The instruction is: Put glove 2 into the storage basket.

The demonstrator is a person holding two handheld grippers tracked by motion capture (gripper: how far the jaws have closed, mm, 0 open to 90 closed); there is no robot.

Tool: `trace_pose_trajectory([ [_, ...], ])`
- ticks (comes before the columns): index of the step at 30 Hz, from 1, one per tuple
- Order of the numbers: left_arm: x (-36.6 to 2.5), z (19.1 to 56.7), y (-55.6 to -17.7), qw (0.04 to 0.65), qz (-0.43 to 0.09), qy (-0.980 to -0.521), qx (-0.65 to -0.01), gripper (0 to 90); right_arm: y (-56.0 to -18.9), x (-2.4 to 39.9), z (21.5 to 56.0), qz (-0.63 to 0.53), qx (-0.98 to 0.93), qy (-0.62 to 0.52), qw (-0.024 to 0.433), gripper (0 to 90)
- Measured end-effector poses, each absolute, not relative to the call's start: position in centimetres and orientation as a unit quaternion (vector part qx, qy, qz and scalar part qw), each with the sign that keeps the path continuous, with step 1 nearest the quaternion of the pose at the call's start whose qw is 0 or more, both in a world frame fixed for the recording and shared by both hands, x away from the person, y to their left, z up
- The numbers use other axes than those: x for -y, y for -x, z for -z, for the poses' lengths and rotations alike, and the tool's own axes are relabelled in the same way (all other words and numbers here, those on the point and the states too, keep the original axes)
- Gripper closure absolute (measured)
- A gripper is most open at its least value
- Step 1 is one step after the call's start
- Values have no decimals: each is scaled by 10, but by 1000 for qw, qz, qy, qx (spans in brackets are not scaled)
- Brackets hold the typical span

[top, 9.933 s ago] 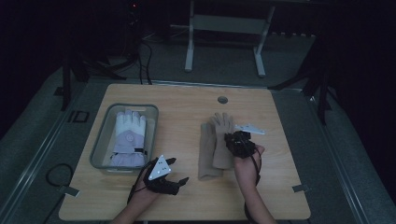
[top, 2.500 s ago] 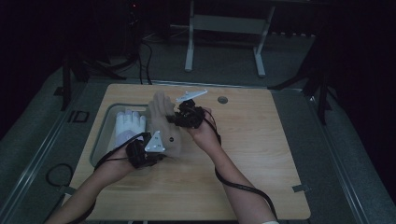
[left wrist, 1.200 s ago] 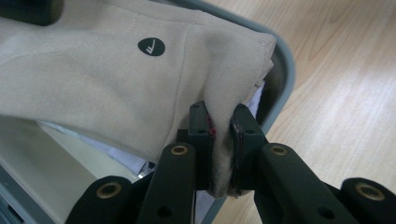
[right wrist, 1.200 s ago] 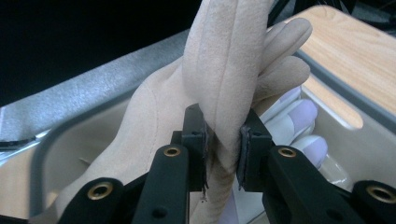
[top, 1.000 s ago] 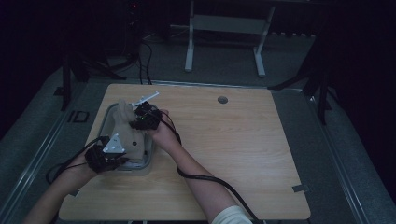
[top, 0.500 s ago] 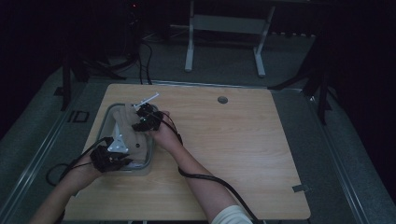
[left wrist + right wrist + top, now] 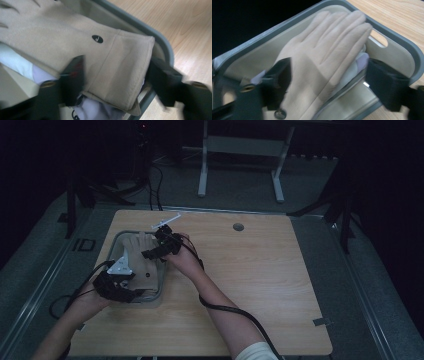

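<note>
Two grippers release at once: left gripper [image 7: 134, 293] and right gripper [image 7: 150, 254], jaws just opened, stand spread clear of tan glove [image 7: 82, 50]. Glove lies flat in grey bin [image 7: 116, 241] on bench [image 7: 280, 285], atop white glove [image 7: 15, 62]. Placing looks finished; withdrawal likely next.

A: The glove [image 7: 322, 60] is plain beige, with a small black oval mark near its cuff. The tray [image 7: 404, 47] has a grey rim and a cream inside.

B: Under it lies pale lilac-white cloth [image 7: 22, 65]. The table [image 7: 280, 285] is light wood grain.
</note>
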State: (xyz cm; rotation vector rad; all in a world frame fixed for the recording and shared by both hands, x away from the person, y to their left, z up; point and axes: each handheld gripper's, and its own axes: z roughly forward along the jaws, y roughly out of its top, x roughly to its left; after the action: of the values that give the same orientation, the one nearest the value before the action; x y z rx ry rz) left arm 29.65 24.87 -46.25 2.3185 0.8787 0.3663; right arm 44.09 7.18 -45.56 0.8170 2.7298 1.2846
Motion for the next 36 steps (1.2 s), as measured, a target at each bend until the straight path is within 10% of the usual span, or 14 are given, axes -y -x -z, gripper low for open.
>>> trace_pose_trajectory([
  [36,-151,463,-294,439,-115,-834,-314,116,-417,52,465,-397,-877,-264,55,149],
])
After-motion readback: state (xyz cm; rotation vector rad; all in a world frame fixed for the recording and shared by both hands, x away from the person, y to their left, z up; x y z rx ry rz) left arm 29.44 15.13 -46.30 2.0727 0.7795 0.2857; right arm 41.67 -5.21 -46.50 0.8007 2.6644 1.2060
